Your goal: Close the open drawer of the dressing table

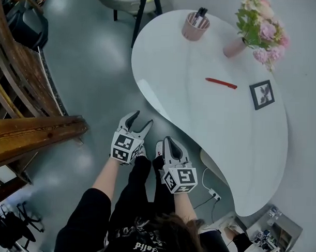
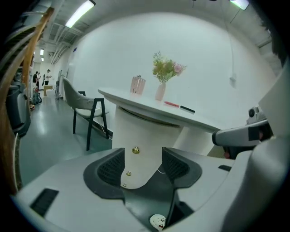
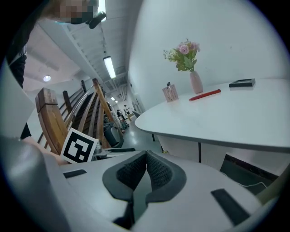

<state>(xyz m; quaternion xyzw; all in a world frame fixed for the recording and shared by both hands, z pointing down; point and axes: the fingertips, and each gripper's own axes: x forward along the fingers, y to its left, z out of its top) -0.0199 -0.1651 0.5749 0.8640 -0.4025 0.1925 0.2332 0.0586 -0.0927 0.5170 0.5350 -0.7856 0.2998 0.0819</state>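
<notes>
A wooden rail [image 1: 33, 134] runs along the far left of the head view, above grey floor. Just right of it the left gripper [image 1: 139, 121] is held out low in front of the person, well short of the table [image 1: 200, 114]. Its jaws stand wide apart with nothing between them. In the left gripper view [image 2: 144, 165] the gap frames the table's white pedestal [image 2: 145, 131], which carries small gold knobs [image 2: 135, 150] one above another. A chair [image 2: 86, 106] stands to the left of the pedestal. The right gripper [image 1: 168, 142] hangs just beside the left one, and its own view [image 3: 146, 170] shows the jaws pressed together and empty. To its right, a white curved piece [image 1: 211, 162] shows from under the edge of the table top. In the right gripper view a dark opening [image 3: 247, 165] sits beneath the top. Either may be the open drawer, but I cannot tell which. Neither gripper touches the table. On the top, from left to right, stand a pink cup [image 1: 195, 27] of pens, a red pen [image 1: 220, 82] lying flat, a pink vase [image 1: 234, 47] of flowers [image 1: 260, 25] and a dark frame [image 1: 262, 94].
</notes>
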